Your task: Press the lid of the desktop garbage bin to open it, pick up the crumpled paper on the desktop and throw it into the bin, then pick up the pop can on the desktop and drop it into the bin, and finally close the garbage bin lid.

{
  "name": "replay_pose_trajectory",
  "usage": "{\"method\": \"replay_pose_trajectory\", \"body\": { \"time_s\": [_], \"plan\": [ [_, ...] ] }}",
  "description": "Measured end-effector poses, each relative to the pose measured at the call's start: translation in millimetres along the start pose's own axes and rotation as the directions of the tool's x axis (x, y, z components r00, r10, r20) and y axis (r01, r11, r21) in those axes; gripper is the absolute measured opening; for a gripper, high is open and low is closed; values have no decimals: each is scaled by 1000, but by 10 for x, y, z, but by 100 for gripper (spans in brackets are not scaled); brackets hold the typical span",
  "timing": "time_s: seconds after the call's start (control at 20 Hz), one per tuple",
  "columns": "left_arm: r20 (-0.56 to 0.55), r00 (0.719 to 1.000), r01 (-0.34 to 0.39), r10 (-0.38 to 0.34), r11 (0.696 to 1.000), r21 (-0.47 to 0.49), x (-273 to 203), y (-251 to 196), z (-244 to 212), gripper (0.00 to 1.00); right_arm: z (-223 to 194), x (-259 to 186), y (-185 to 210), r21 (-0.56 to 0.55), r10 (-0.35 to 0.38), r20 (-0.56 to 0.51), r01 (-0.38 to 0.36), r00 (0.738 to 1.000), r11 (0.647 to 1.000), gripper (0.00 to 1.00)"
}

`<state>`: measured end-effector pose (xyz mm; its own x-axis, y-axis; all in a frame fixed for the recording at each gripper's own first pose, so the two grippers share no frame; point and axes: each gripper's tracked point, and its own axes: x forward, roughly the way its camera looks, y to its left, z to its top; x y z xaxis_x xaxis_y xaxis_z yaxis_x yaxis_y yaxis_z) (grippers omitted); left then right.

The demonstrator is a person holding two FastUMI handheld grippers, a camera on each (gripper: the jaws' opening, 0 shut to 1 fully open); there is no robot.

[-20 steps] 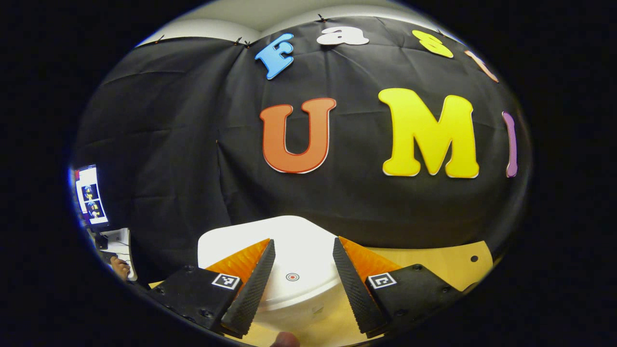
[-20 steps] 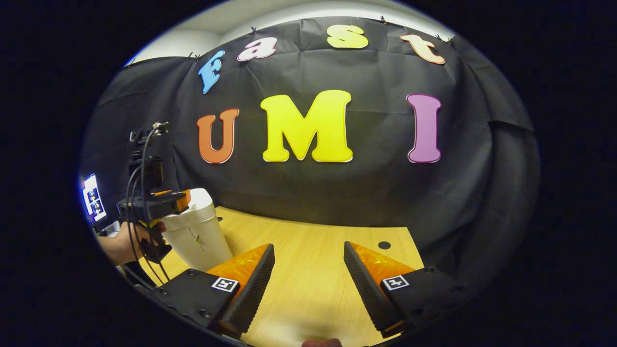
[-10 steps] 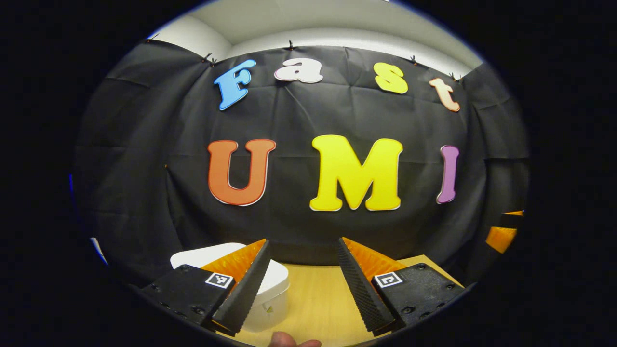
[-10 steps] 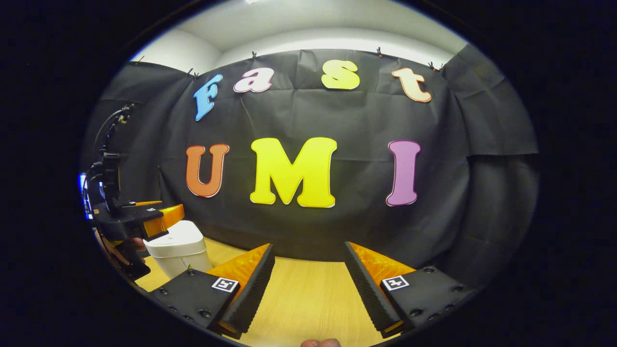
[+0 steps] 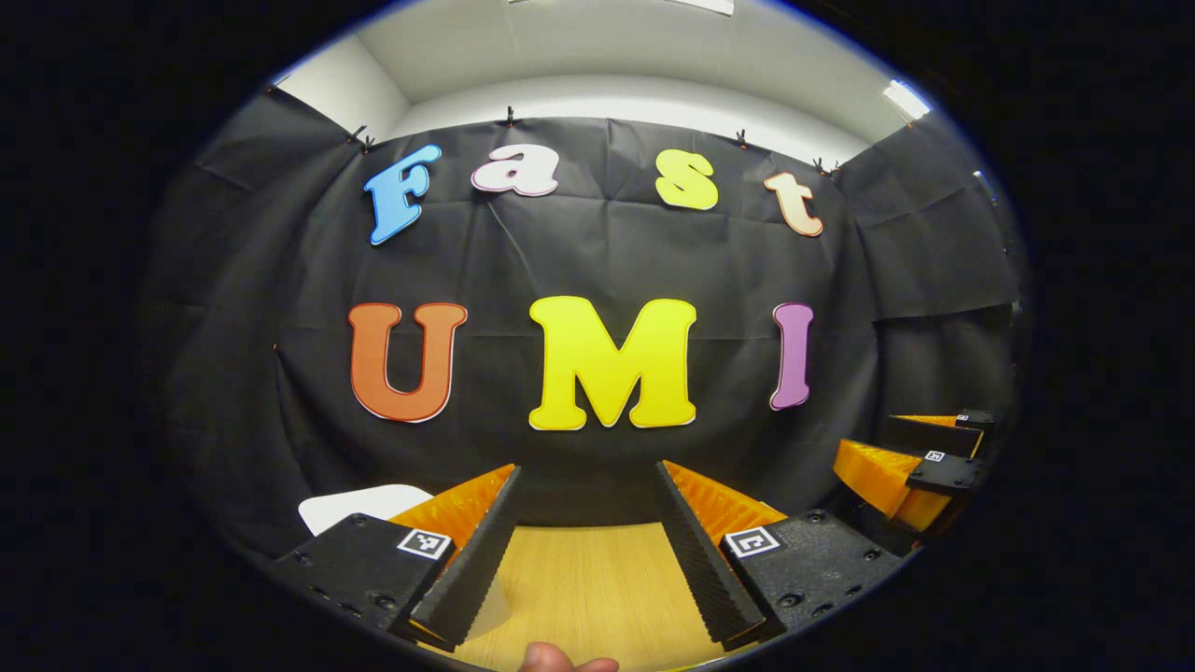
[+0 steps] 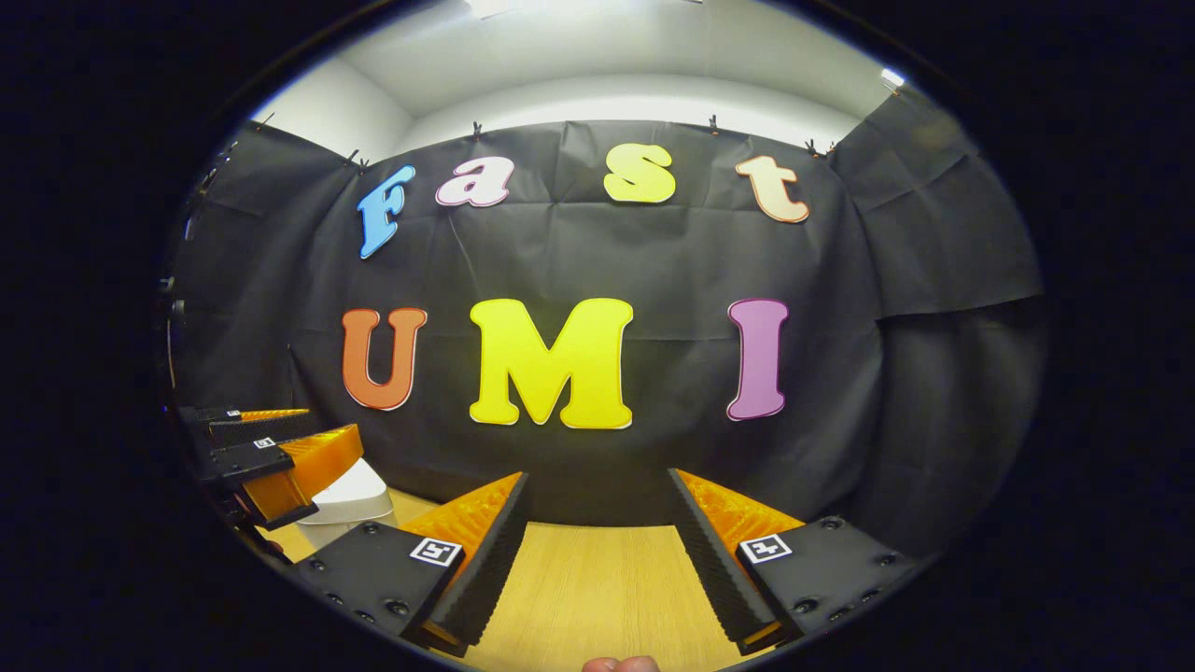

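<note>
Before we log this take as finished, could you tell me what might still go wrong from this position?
1. The bin lies low at the view's edge, partly behind the left gripper, so its lid state is hard to confirm.
2. Both grippers stand open and held side by side; the right gripper could knock the left one if swung carelessly.

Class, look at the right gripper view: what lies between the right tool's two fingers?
Nothing is held there. Between the right tool's open fingers lies only bare wooden desktop, with the black cloth wall behind it.
</note>
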<state>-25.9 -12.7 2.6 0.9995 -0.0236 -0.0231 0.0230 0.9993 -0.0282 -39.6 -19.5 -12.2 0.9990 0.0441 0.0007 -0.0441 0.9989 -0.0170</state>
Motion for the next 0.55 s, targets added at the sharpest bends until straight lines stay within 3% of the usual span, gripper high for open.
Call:
{"method": "replay_pose_trajectory", "body": {
  "time_s": [0.55],
  "plan": [
    [-21,1000,-12,11,999,-32,-27,-5,-50,91,-13,16,-13,-8,-5,4,5,1000,1000,92]
  ]
}}
